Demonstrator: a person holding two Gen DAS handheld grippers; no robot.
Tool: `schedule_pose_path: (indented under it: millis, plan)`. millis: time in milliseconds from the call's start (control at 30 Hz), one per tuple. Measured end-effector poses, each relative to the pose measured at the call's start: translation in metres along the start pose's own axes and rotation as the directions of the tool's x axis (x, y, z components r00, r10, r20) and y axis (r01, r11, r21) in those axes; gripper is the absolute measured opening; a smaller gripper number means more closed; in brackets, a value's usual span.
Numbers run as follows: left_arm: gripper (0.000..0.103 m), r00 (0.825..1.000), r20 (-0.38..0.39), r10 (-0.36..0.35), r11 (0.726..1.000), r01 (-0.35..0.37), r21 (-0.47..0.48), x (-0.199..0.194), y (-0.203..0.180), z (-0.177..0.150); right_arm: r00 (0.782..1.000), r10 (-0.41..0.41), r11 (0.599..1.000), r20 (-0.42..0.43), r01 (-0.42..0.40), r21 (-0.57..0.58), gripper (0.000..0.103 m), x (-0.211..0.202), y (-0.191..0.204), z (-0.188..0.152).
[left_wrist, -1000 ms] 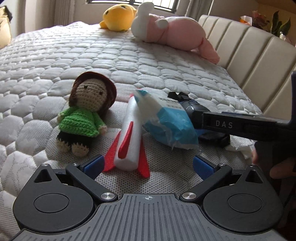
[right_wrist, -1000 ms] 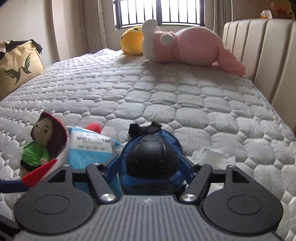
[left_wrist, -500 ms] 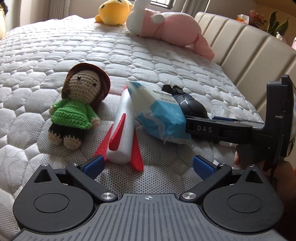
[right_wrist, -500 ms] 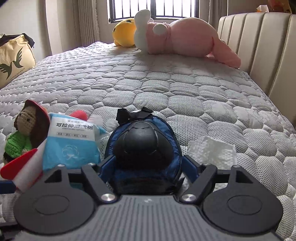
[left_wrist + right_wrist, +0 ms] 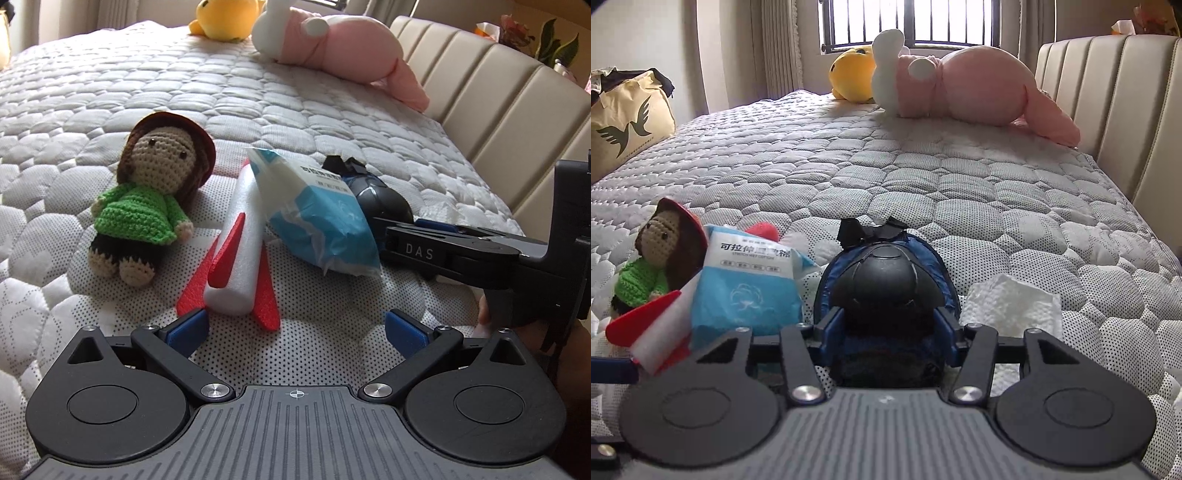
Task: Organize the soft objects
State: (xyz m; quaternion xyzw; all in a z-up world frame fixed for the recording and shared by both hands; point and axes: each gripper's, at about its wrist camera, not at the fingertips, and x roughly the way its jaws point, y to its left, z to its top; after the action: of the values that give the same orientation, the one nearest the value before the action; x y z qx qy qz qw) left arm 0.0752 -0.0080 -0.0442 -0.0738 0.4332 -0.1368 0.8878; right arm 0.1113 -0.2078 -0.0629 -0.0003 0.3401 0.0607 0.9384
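Four soft things lined up ahead of the spread, empty left gripper [image 5: 293, 325]: blue wipes pack [image 5: 317, 218], foam rocket [image 5: 240, 251], crochet doll [image 5: 147, 206], dark blue pouch [image 5: 884, 280]. Pouch clamped between right gripper [image 5: 886, 328] pads beside the pack (row's end, apparently); next likely calls for easing those pads apart.

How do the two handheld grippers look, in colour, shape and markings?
Both grippers, left and right, have black bodies with round discs, a ribbed grey plate, silver screws and blue fingers. The right one carries white letters "DAS" on its side.
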Motion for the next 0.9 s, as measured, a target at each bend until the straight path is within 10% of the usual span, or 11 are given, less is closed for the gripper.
schedule_pose_path:
  millis: [367,500,900]
  plan:
    - [0.103,0.995,0.090,-0.044,0.997,0.038,0.071,0.006,-0.030,0.021,0.999,-0.041,0.999,-0.003,0.041,0.032,0.014,-0.009,-0.034,0.001]
    - [0.103,0.992,0.125,0.012,0.992,-0.028,0.122,0.027,-0.042,0.033,1.000,-0.008,0.998,0.007,0.007,0.057,0.014,-0.016,-0.041,0.002]
    - [0.103,0.945,0.232,0.231,0.961,-0.259,0.096,0.026,0.005,0.055,0.983,0.185,0.974,0.023,-0.186,0.128,0.060,-0.033,-0.038,0.010]
